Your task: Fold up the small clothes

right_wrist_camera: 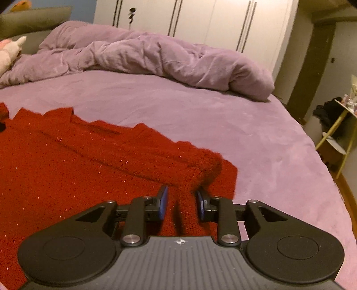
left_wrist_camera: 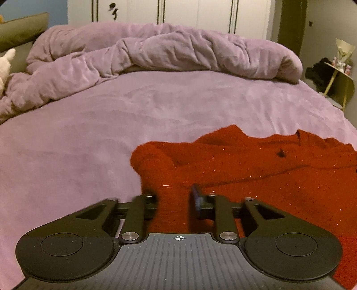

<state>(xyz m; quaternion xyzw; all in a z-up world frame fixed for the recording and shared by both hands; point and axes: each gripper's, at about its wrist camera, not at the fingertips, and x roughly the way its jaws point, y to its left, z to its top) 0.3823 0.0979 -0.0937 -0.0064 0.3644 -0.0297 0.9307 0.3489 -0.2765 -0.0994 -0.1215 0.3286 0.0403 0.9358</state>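
Red knit sweater (left_wrist_camera: 256, 178) pinched tight in left gripper (left_wrist_camera: 176, 198); slack between right gripper (right_wrist_camera: 181, 200) pads, barely parted. Button spotted from left wrist only.

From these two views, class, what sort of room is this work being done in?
Most likely a bedroom: a bed with a rumpled duvet, white wardrobe doors behind, and a red garment laid out for folding.
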